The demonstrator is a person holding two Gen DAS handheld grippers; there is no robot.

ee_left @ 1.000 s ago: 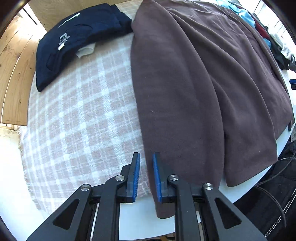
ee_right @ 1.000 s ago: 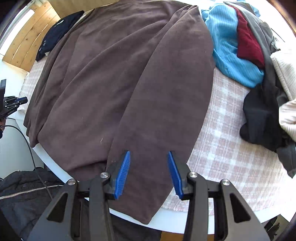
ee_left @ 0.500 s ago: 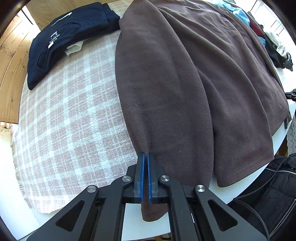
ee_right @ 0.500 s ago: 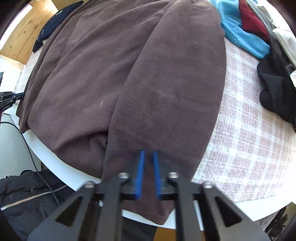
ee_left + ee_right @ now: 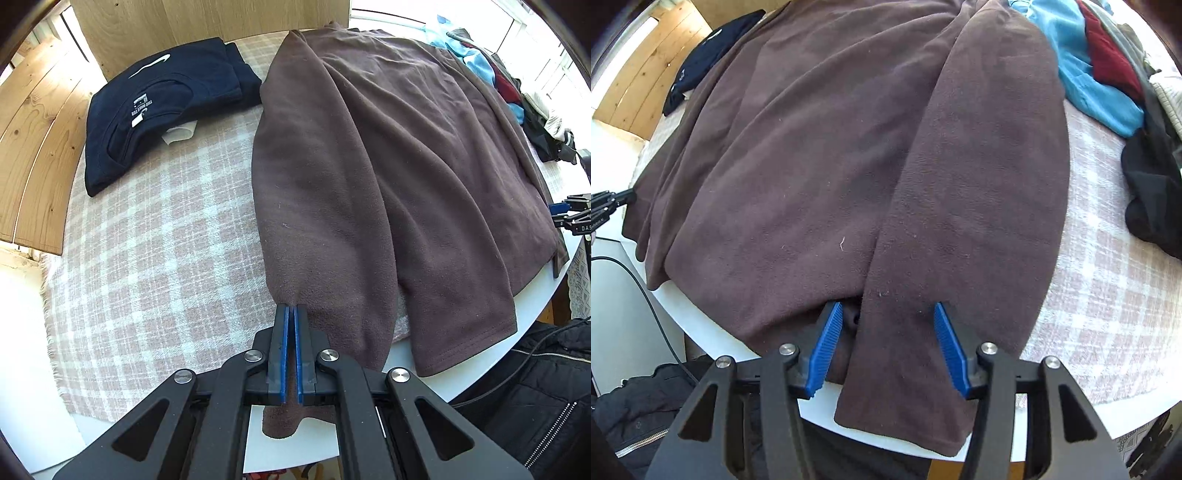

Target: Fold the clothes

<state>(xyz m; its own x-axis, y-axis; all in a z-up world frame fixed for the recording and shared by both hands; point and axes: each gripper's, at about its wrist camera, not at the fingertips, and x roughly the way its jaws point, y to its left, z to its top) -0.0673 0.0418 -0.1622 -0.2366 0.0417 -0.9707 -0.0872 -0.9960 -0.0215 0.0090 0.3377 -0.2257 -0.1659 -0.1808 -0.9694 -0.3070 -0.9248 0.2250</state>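
Observation:
A brown fleece top (image 5: 406,166) lies spread on the checked blanket (image 5: 159,251), its sleeves hanging over the table's near edge. My left gripper (image 5: 291,308) is shut on the edge of the left sleeve (image 5: 314,229), near the cuff, and lifts it slightly. In the right wrist view the brown top (image 5: 798,166) fills the middle. My right gripper (image 5: 885,306) is opening, its blue pads (image 5: 827,339) standing apart on either side of the right sleeve (image 5: 979,192). The sleeve lies between the pads without being pinched.
A folded navy T-shirt (image 5: 159,110) lies at the back left by the wooden wall (image 5: 33,140). Unfolded clothes (image 5: 1100,74) are heaped on the right. A black jacket (image 5: 535,398) and a cable (image 5: 646,291) lie below the white table edge (image 5: 713,332).
The left gripper shut on the left sleeve's edge and rose with it. The right gripper came down onto the right sleeve, shut, then opened again.

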